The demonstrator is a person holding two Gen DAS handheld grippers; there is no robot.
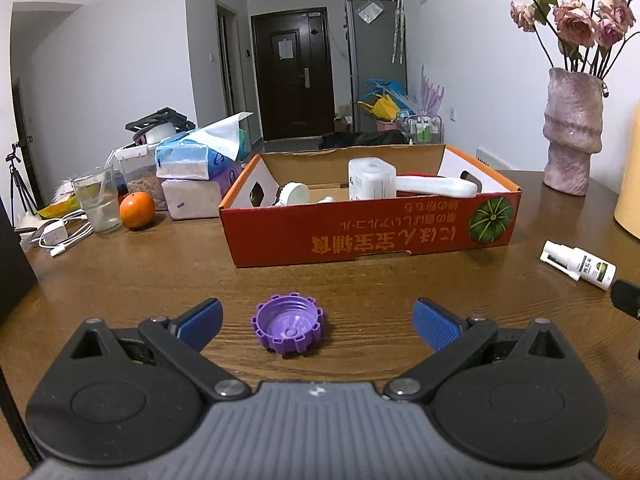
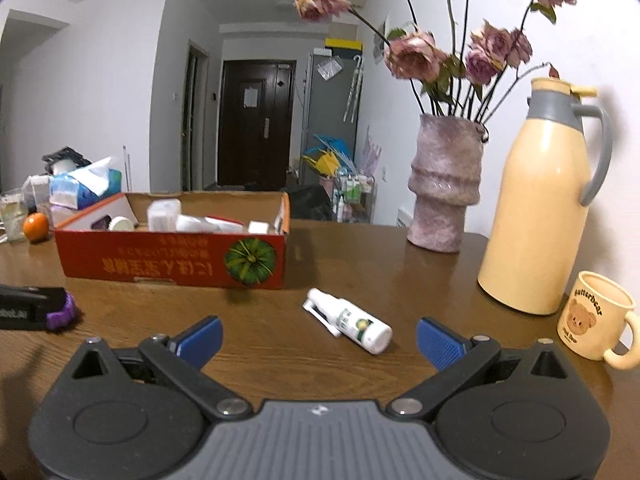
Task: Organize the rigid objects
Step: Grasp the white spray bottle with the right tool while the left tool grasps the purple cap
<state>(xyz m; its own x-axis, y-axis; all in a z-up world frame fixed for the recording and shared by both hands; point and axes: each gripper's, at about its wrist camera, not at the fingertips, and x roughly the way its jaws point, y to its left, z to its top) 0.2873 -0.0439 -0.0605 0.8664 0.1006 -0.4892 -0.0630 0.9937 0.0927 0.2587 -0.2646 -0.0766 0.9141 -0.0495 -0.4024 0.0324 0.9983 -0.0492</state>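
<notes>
A purple ridged cap (image 1: 289,329) lies open side up on the wooden table, between the blue pads of my left gripper (image 1: 318,324), which is open and not touching it. A small white spray bottle (image 2: 347,321) lies on its side between and just ahead of my right gripper (image 2: 319,340), also open and empty. The same bottle (image 1: 578,266) shows at the right in the left wrist view. Behind stands a red cardboard box (image 1: 360,236) holding a white square bottle (image 1: 371,179), a white tube and a round white lid. The purple cap (image 2: 62,314) and left gripper appear at the left edge of the right wrist view.
A pink vase (image 2: 444,184) with dried roses, a cream thermos jug (image 2: 540,208) and a bear mug (image 2: 596,316) stand at the right. At the back left are tissue packs (image 1: 196,160), an orange (image 1: 137,209), a glass (image 1: 98,204), a food container and charger cables.
</notes>
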